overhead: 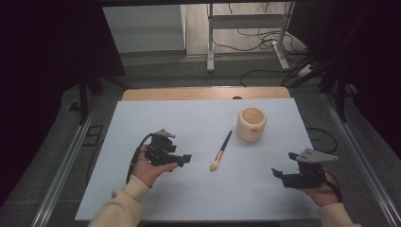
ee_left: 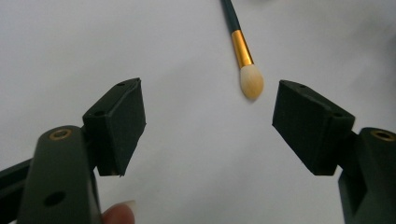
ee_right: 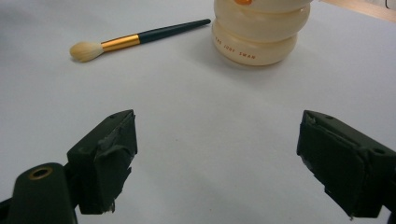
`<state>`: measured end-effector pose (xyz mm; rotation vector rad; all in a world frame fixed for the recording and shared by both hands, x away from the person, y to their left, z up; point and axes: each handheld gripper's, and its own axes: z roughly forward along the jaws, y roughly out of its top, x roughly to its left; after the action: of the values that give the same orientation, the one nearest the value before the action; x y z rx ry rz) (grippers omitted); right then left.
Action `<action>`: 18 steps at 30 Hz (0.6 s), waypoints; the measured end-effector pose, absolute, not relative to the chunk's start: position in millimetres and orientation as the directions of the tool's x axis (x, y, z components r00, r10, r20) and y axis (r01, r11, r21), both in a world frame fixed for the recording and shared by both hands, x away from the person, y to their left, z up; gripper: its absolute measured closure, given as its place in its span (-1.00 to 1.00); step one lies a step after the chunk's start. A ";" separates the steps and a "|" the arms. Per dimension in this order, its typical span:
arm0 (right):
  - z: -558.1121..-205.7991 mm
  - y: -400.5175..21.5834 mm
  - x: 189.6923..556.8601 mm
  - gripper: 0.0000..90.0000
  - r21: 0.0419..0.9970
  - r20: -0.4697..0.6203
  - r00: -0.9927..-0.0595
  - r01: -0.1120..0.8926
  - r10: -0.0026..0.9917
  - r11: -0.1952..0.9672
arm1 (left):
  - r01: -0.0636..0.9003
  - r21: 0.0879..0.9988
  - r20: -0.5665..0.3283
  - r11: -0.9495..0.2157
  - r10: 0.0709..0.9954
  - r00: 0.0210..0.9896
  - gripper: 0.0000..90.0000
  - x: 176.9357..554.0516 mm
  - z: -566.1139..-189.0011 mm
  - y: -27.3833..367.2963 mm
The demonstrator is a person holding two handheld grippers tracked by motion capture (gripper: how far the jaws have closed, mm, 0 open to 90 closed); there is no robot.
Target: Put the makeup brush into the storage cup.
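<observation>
Lying untouched on the white table, a makeup brush is seen between two hand-held grippers; nothing has been picked up yet, so all the handling appears to be left. The left gripper is held just beside its bristles, jaws spread wide and empty. The right gripper is held well apart, equally released. The brush's long axis runs diagonally: bristles toward the person, dark handle tip toward the cream cup.

Both forearms reach in low, each hand-held gripper, left and right, gaping wide and empty.
</observation>
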<state>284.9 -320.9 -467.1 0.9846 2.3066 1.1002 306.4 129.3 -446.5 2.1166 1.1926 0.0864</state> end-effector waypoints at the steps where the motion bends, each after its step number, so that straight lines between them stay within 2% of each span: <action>1: -467.0 -320.9 284.7 -0.71 0.791 -0.051 -0.671 0.425 0.740 0.440 | 0.729 0.599 -0.267 -0.331 0.776 0.572 -0.42 307.3 -446.6 127.2; 18: -467.7 -319.8 284.3 -0.71 0.789 -0.060 -0.673 0.420 0.737 0.448 | 0.723 0.571 -0.236 -0.390 0.765 0.599 -0.42 323.5 -448.6 99.9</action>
<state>284.3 -319.8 -467.7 0.9775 2.3068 1.0938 323.5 99.9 -448.6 2.1841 1.1709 0.0855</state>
